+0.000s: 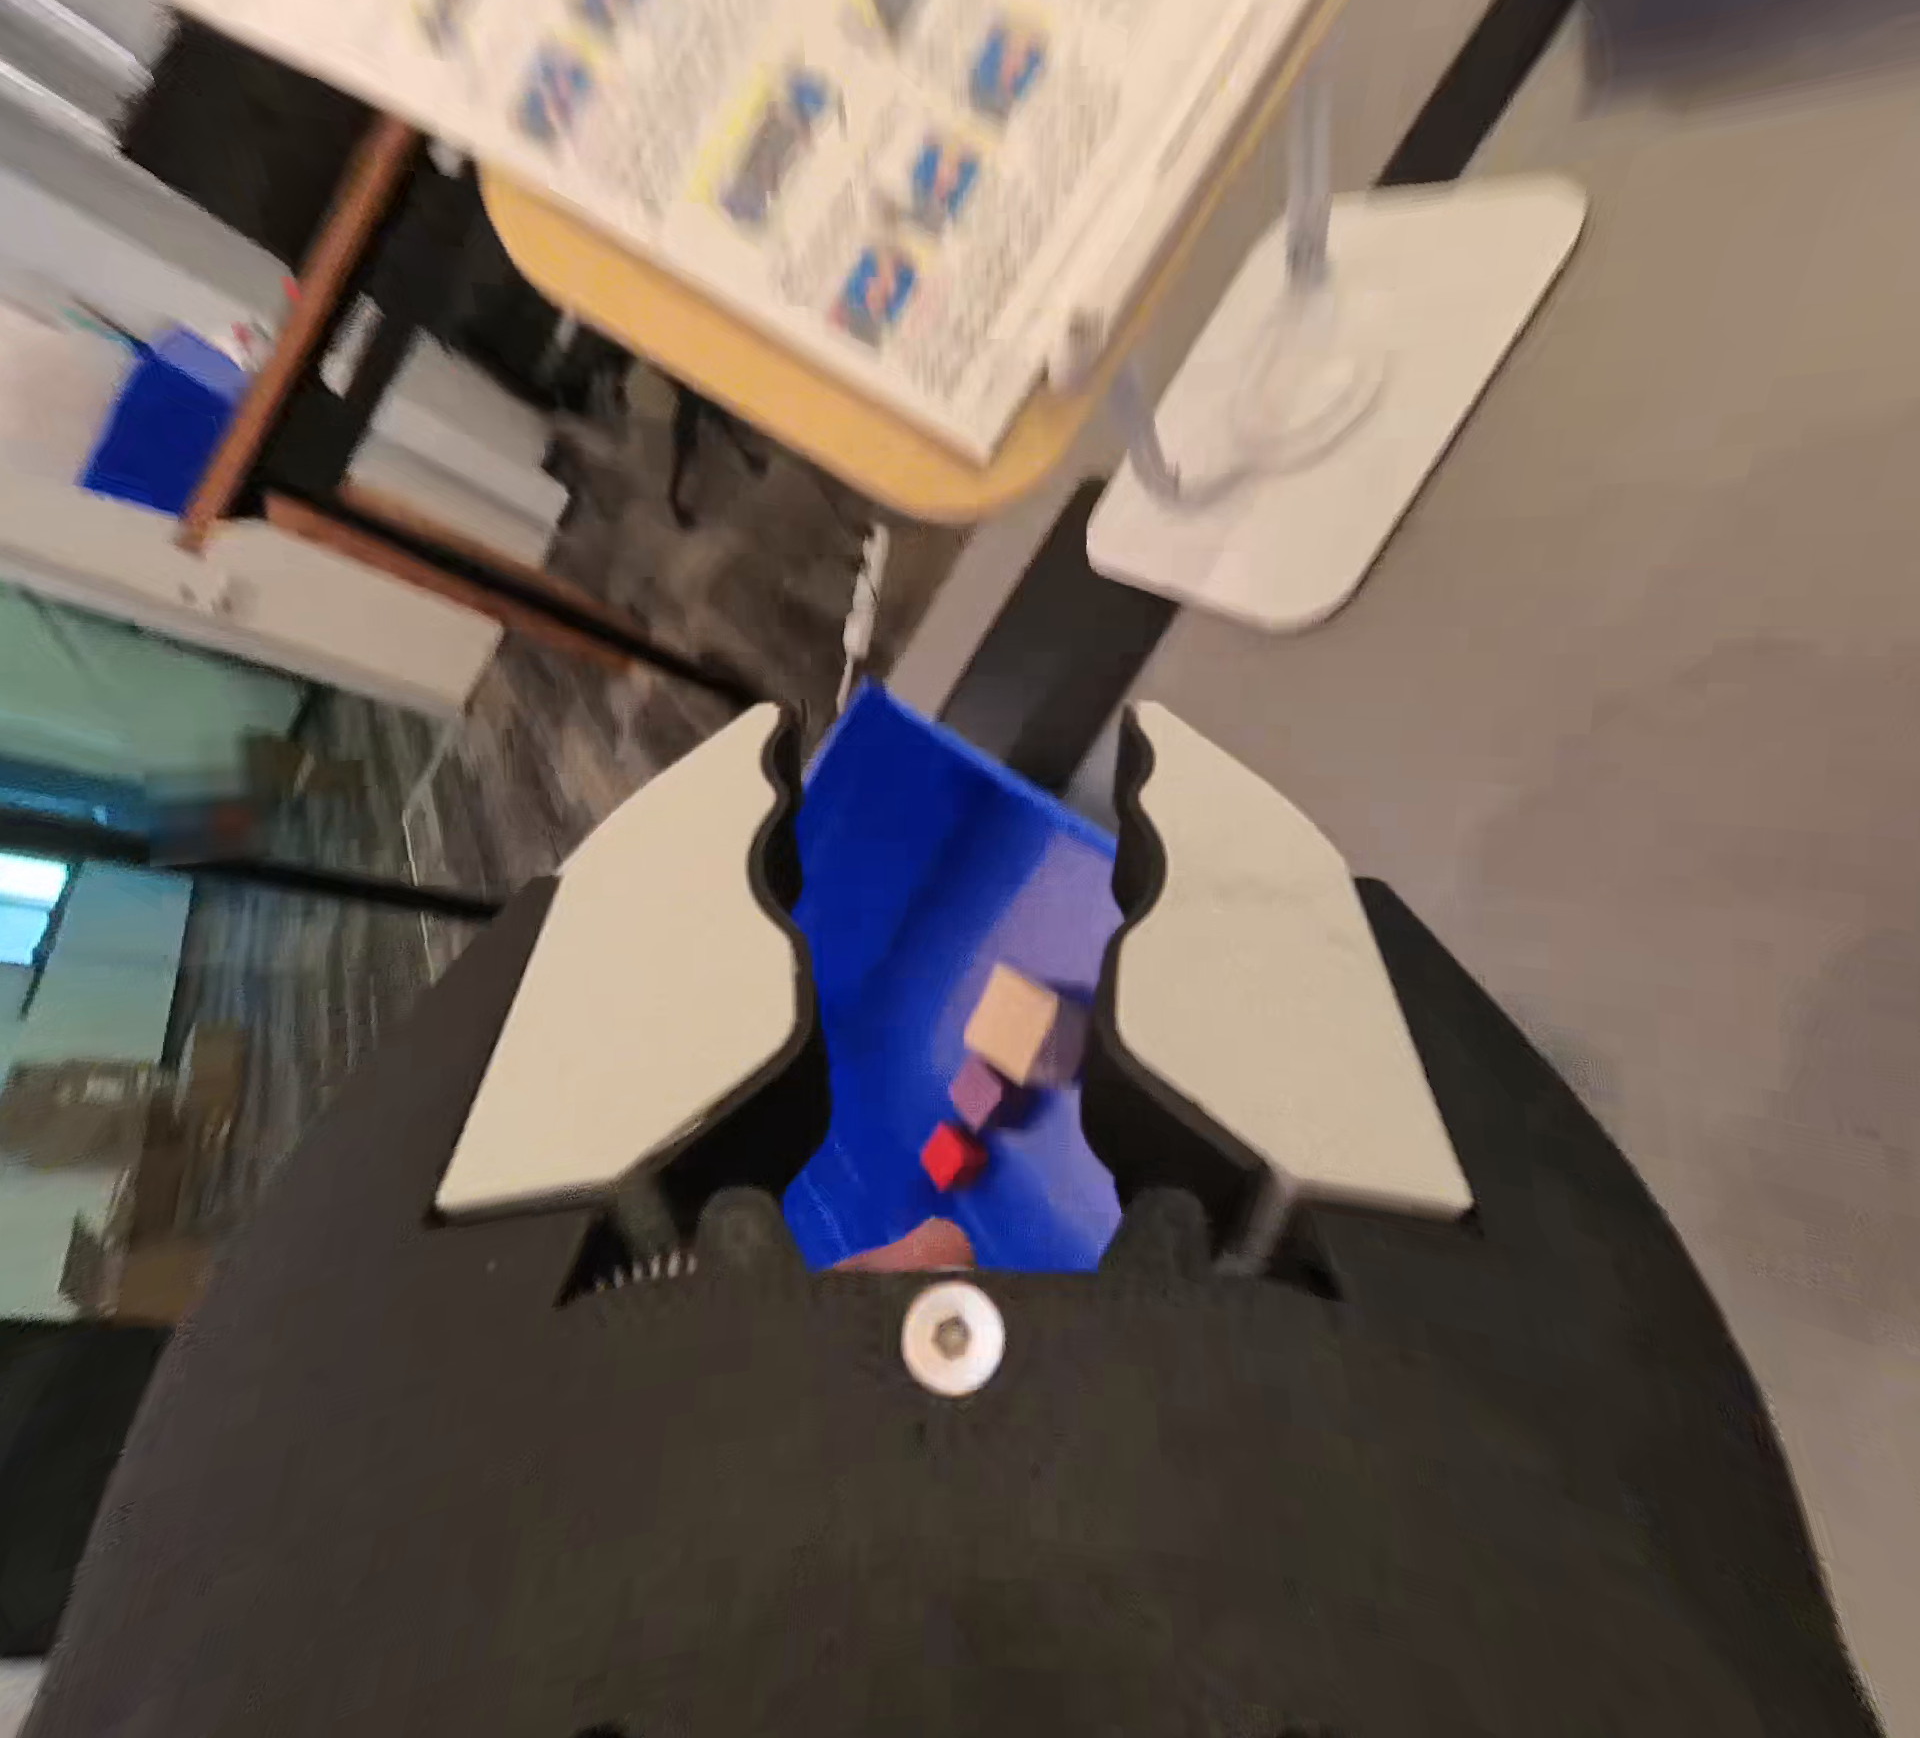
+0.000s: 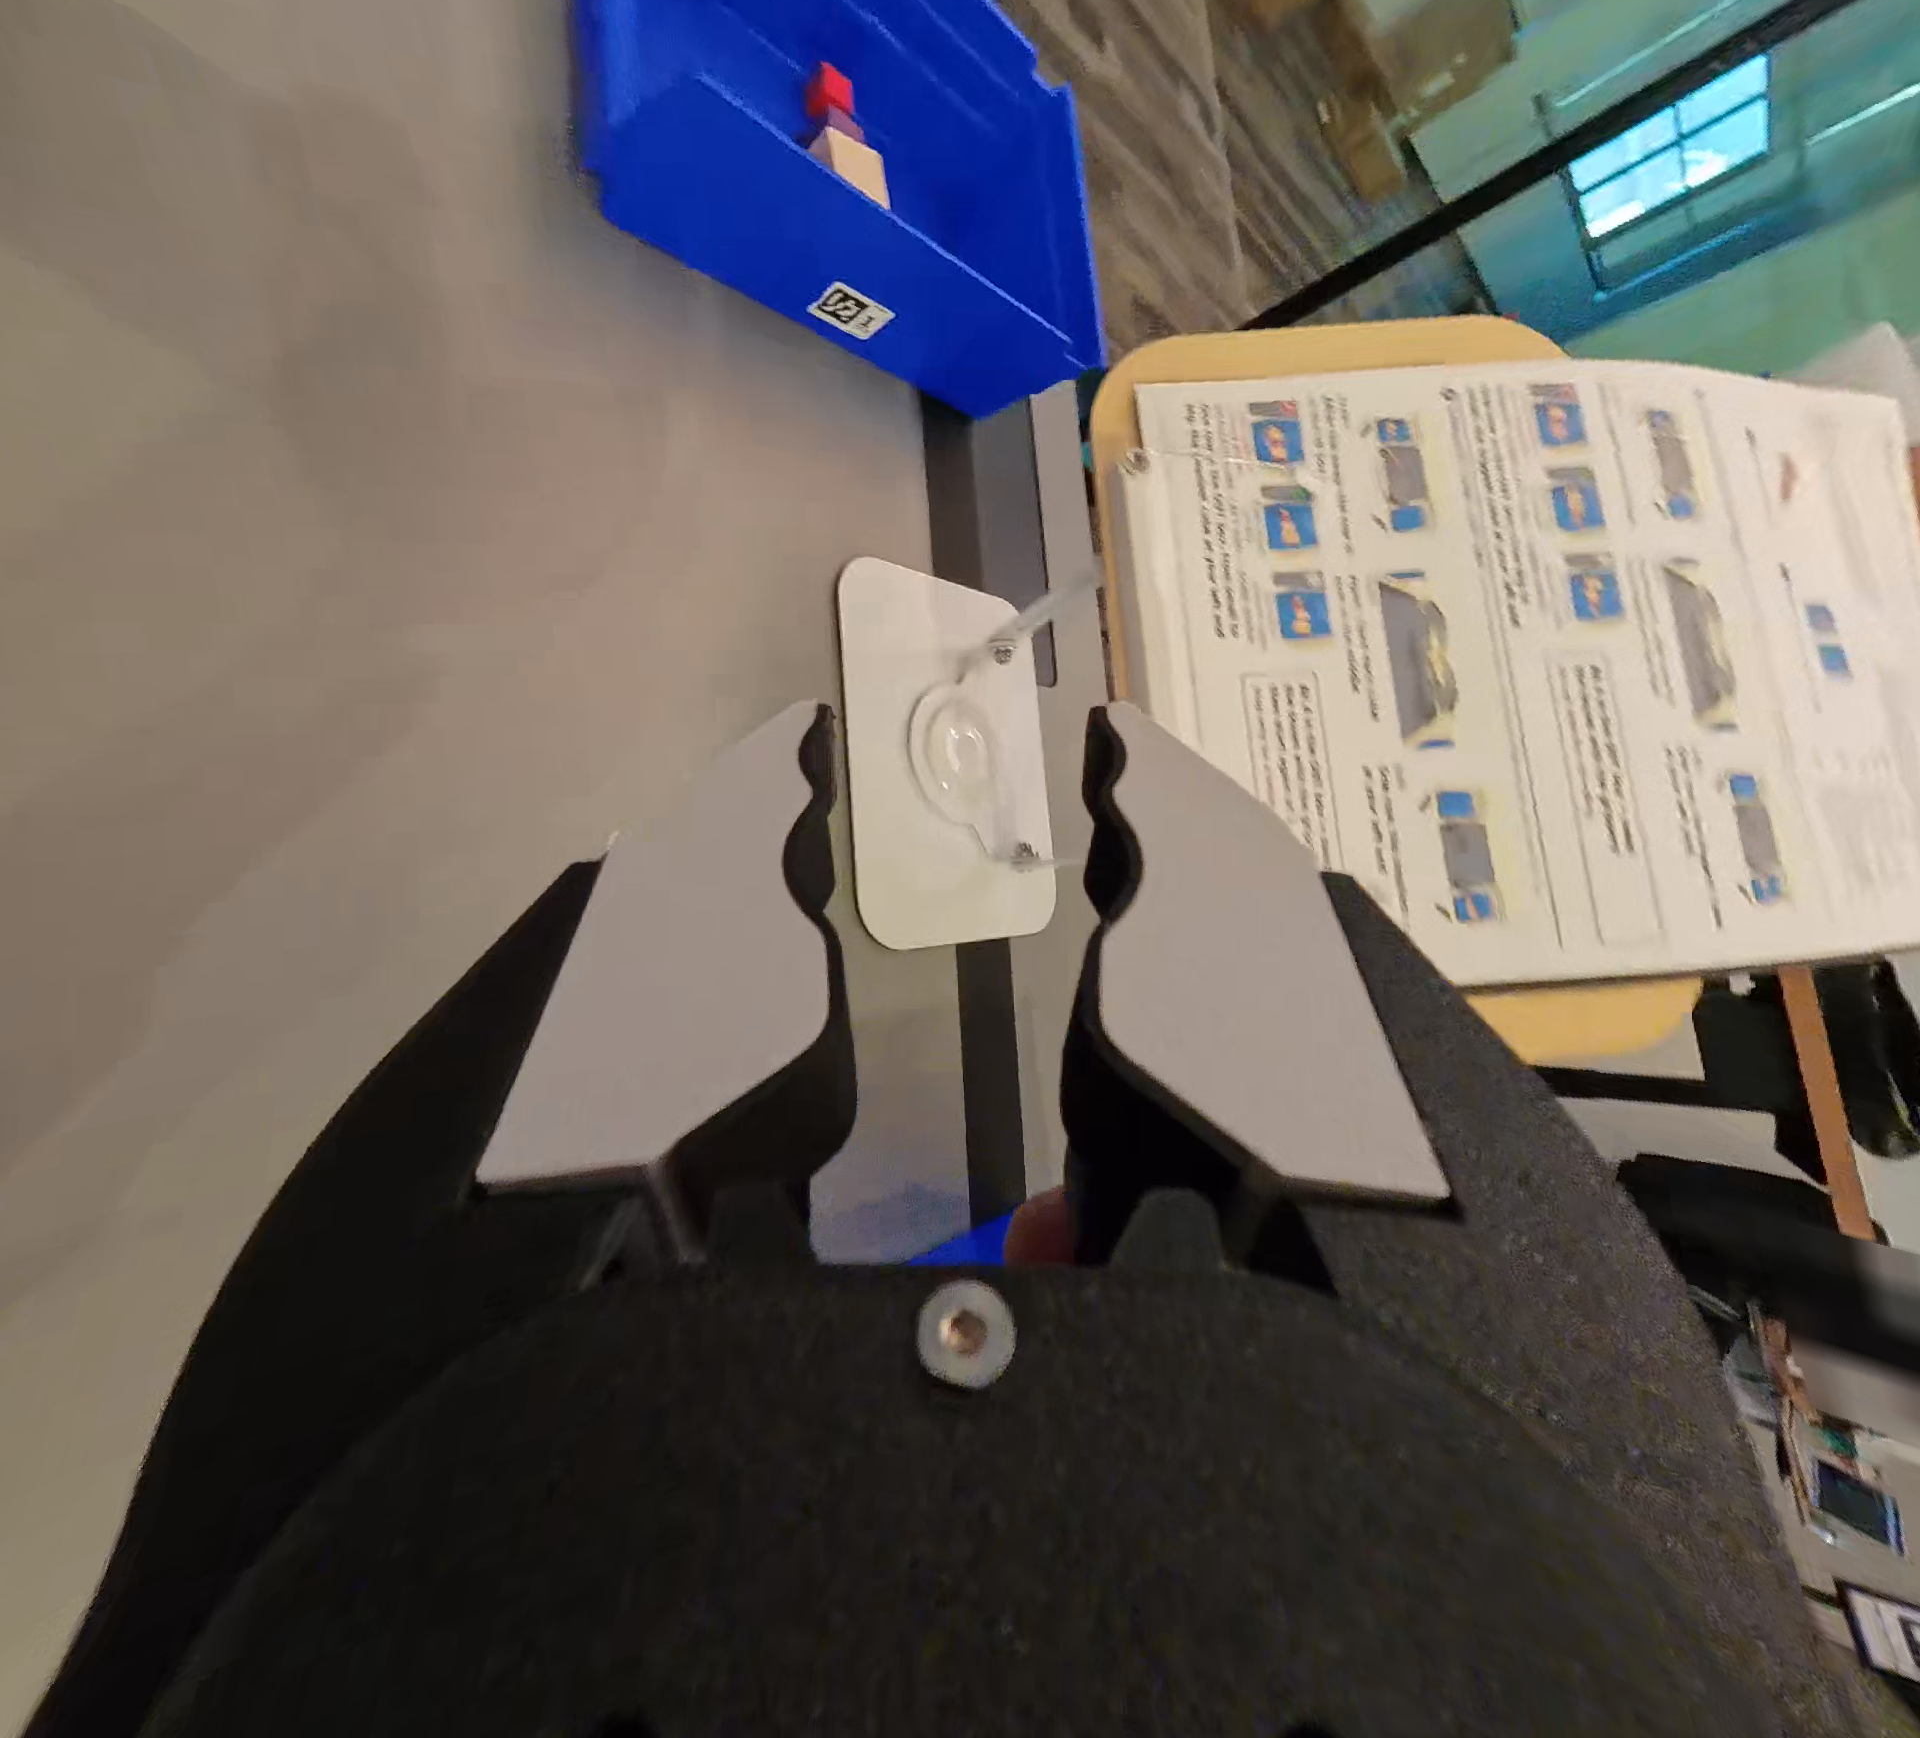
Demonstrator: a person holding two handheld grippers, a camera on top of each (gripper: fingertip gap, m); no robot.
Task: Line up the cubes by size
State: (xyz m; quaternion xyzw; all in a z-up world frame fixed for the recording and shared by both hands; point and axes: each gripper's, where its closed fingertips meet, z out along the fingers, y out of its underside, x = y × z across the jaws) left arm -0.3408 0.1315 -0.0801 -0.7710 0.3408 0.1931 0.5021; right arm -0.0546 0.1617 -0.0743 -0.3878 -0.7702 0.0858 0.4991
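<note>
Looking along the left gripper point(image 1: 961, 795), fingers apart and bare: one blue bin point(image 1: 914, 867) beyond them on the grey table point(image 1: 1558, 857), holding three cubes in a row, one tan point(image 1: 1013, 1023), one purple point(image 1: 979, 1094), one red point(image 1: 951, 1155). Right wrist view: right gripper point(image 2: 958, 784), fingers apart and bare; one white plate point(image 2: 935, 649) beyond them; one sticker point(image 2: 850, 308) on the bin wall; one printed sheet point(image 2: 1507, 649).

The left gripper point(image 1: 961, 815), a black-bodied tool with two pale grey fingers point(image 1: 665, 940) edged by wavy black pads, holds its jaws spread wide with nothing between the pads. The right gripper point(image 2: 956, 805), of the same black and grey build, also stands parted, a little narrower, its grey fingers point(image 2: 1236, 950) gripping nothing.
</note>
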